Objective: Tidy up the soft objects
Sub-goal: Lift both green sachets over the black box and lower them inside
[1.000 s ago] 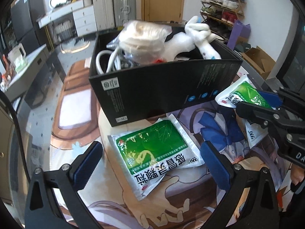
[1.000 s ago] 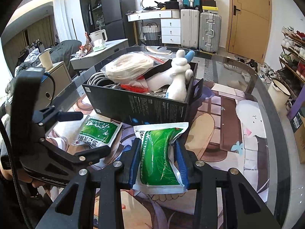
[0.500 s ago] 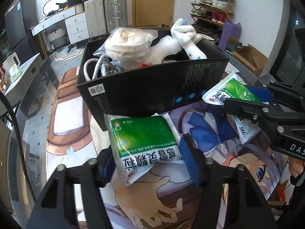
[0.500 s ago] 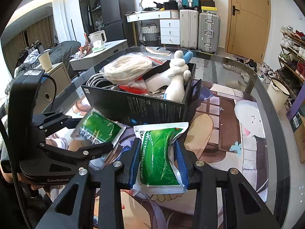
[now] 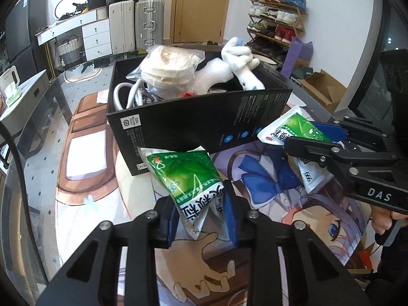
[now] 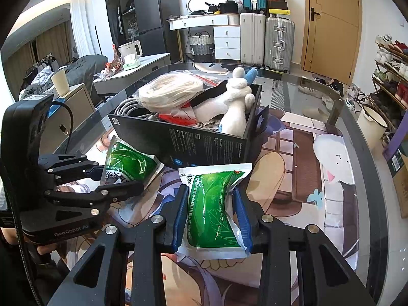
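Note:
My left gripper (image 5: 201, 196) has its jaws closing tight on a green medicine pouch (image 5: 183, 168), pads pressing both sides; the pouch tilts up towards the black box (image 5: 191, 125). In the right wrist view, my right gripper (image 6: 211, 191) is shut on a second green pouch (image 6: 213, 224), just in front of the box (image 6: 204, 145). Each view shows the other gripper too: the right gripper (image 5: 303, 134) with its pouch (image 5: 288, 127), and the left gripper (image 6: 121, 178) with its pouch (image 6: 127, 160). Inside the box lie a white plush toy (image 6: 234, 107) and a bagged coil of white cord (image 6: 170, 91).
The box stands on a glass table over a cartoon-printed mat (image 6: 329, 168). The table's rounded edge (image 6: 377, 178) runs along the right. A person's hand (image 5: 382, 220) grips the right tool's handle. Suitcases (image 6: 278, 40) and a shoe rack (image 5: 278, 23) stand beyond.
My left gripper went from wide open around the flat pouch to shut on it, and the pouch has tipped up off the mat. The right gripper and its pouch stayed put.

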Motion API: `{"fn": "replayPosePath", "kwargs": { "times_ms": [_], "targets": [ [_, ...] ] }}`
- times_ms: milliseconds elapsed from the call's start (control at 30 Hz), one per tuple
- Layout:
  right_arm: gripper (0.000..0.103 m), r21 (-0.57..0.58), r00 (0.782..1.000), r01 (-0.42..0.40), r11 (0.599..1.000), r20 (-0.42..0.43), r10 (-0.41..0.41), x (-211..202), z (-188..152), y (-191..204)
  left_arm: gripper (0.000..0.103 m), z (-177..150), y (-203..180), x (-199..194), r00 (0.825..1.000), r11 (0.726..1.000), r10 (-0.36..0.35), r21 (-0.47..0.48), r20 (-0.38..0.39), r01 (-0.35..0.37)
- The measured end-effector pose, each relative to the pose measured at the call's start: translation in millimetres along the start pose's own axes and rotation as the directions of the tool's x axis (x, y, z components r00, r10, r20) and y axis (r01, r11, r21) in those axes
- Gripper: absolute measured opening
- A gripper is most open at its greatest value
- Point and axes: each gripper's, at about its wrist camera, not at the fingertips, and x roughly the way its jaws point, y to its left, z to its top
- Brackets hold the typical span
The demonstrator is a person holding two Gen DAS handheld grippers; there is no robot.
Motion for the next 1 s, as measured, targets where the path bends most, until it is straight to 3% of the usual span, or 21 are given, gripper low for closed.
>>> {"fn": "replayPosePath", "kwargs": {
  "times_ms": [300, 600, 1000],
  "targets": [
    [0.036, -0.008, 0.999, -0.007, 1.000, 0.033, 0.007, -10.2, 2.2, 3.9, 0.029, 0.1, 3.0, -31.0, 0.995, 0.999, -0.045, -0.005, 0.087, 0.045],
    [0.036, -0.003, 0.991, -0.029, 1.000, 0.130, 0.029, -32.5, 12.1, 7.3, 0.029, 17.1, 15.3, -63.4, 0.980, 0.998, -0.066, -0.011, 0.185, 0.069],
    [0.036, -0.006, 0.981, -0.034, 0.999, 0.191, 0.035, -24.3, 48.8, 10.2, 0.029, 55.6, 31.4, -65.4, 0.964, 0.999, -0.044, -0.017, 0.263, 0.050]
  ]
}}
